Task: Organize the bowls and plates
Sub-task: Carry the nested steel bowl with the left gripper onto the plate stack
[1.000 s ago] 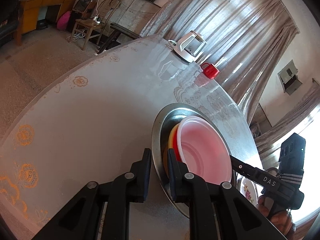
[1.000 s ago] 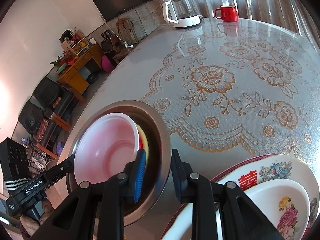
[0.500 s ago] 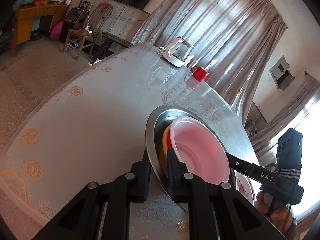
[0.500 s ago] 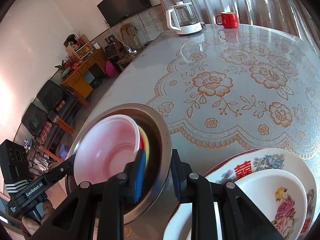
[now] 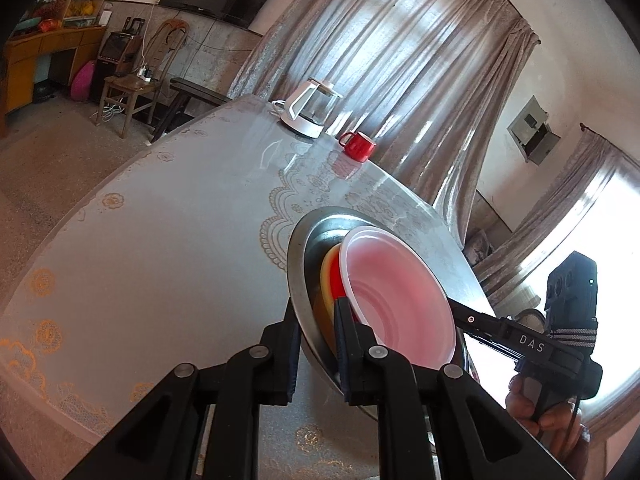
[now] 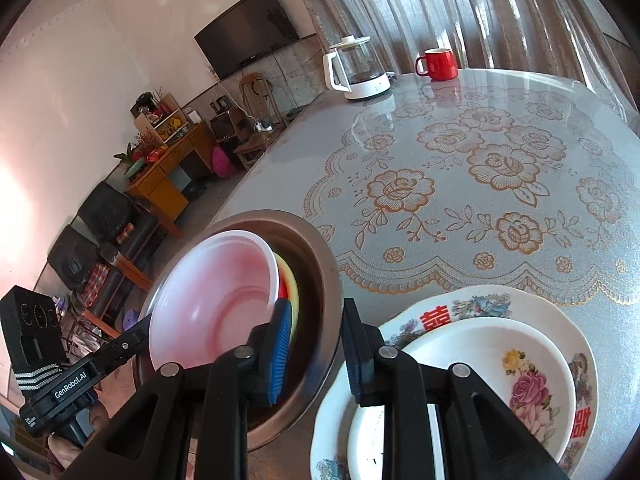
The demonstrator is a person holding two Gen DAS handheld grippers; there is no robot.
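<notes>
Both tongs are clamped on the wide stainless-steel basin (image 5: 298, 264), one on each side of its rim. Left tongs (image 5: 317, 322) are narrow, with one finger outside the rim and one inside. Right tongs (image 6: 316, 334) grip the opposite rim the same way: the blue-padded finger (image 6: 280, 344) is inside the bowl and the black one outside.

The basin is tilted and looks lifted off the tabletop (image 6: 500, 152). I can't confirm whether its lower edge still touches.

A stack is nested inside the basin:
- a translucent white plastic bowl with a pink tint (image 5: 394, 300) sits on top
- a red bowl (image 5: 340, 280) shows under it
- a yellow bowl (image 5: 326, 270) is below that
- only the rims of the red and yellow bowls are visible

From the right wrist, a white floral ceramic plate with red characters (image 6: 480, 300) lies on the tabletop just beside the basin. A white ceramic bowl with a rose print (image 6: 480, 364) sits in it, and the outer finger of the right tongs overlaps its edge in view.

At the far side of the tabletop, well apart from the basin, a glass kettle with a white handle and base (image 6: 358, 68) stands beside a red mug (image 6: 438, 65).

The tabletop carries a grey cover with a gold flower pattern.
</notes>
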